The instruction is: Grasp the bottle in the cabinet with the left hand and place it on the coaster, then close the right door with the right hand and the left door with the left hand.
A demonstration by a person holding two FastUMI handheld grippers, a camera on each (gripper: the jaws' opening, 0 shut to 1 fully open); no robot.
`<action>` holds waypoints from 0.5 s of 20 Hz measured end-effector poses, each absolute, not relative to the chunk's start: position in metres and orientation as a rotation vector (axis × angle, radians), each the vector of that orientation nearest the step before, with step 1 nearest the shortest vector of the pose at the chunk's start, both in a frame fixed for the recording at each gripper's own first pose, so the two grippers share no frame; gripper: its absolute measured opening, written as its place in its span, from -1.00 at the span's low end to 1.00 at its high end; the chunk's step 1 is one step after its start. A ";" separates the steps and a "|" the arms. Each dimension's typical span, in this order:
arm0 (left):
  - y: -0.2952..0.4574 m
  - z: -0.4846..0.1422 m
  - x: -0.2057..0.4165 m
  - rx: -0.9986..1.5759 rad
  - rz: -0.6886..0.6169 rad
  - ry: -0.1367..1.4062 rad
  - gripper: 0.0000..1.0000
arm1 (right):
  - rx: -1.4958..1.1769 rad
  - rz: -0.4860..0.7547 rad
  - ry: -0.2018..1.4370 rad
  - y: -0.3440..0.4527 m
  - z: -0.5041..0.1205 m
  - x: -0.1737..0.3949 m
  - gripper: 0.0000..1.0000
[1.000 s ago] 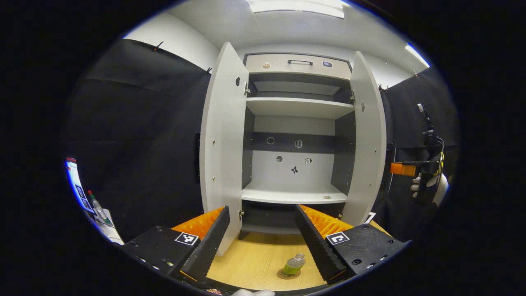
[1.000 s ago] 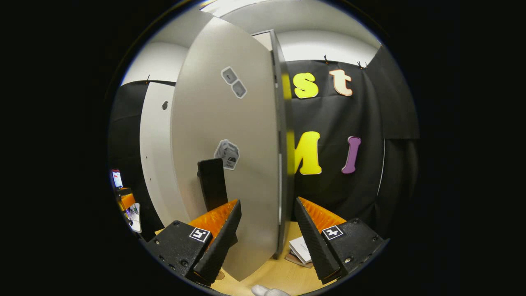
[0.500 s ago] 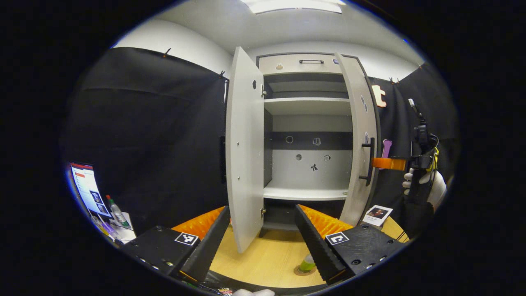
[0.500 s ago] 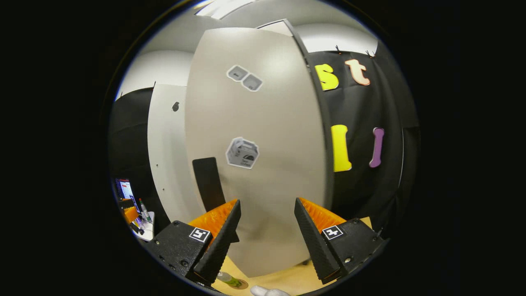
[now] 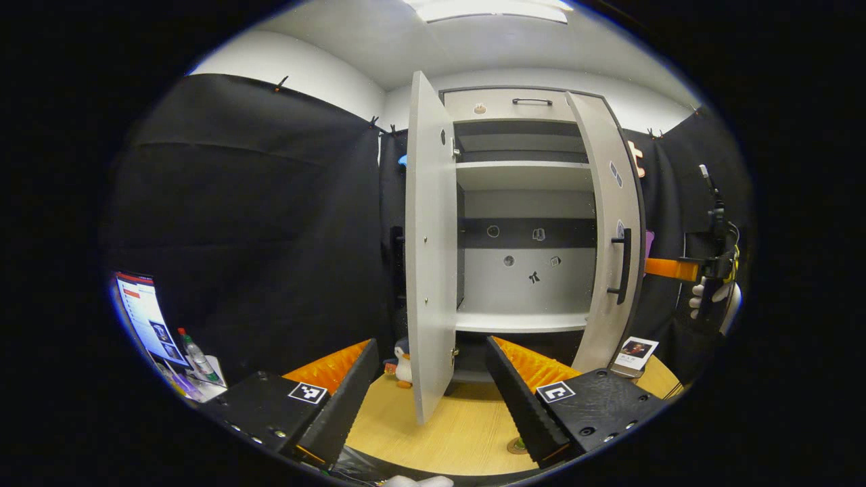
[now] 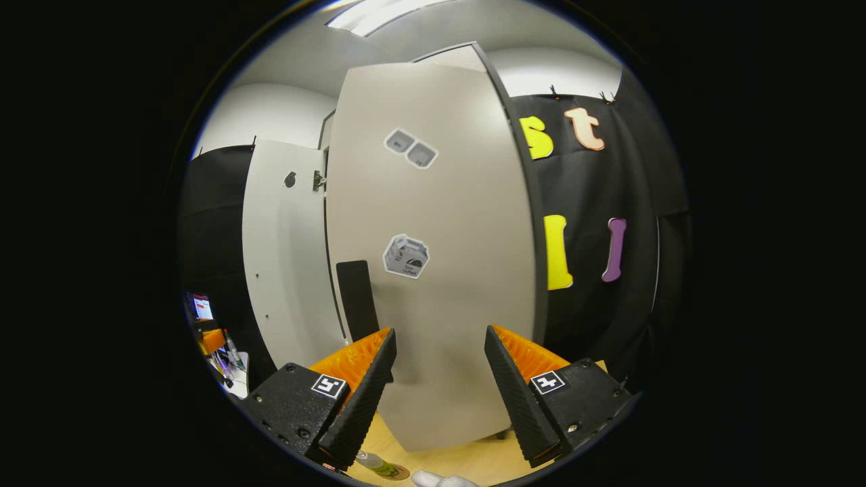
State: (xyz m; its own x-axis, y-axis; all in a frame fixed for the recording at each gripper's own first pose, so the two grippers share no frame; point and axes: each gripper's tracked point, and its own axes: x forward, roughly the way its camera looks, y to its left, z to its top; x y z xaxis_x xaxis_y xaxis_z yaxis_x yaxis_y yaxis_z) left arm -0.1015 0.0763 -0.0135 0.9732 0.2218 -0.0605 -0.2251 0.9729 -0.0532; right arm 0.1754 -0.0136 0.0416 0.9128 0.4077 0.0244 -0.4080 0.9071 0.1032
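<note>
My left gripper (image 5: 429,396) hangs with fingers apart, holding nothing, low centre of the left gripper view, facing the cabinet (image 5: 524,223). Left door (image 5: 429,257) stands edge-on; right door (image 6: 433,257) is partly swung in. Right gripper (image 6: 440,385), fingers spread, nothing held, faces that door's front. Bottle (image 6: 375,464) lies on the coaster (image 6: 399,471), bottom edge.

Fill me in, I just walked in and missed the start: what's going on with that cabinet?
A person works with a hand-held gripper in each hand. The bottle already sits on the coaster on the wooden table. The right hand-held gripper, jaws open, faces the outer side of the right door, which is partly swung shut. The left door stands wide open; the left hand-held gripper is open, holding nothing.
</note>
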 end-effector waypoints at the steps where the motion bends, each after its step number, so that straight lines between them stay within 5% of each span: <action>1: 0.082 -0.015 -0.095 -0.068 0.205 0.054 0.93 | 0.095 0.398 0.006 -0.021 0.038 0.169 0.63; 10: 0.207 -0.016 -0.029 0.002 0.177 0.058 0.92 | 0.060 0.164 0.040 -0.033 0.026 0.078 0.63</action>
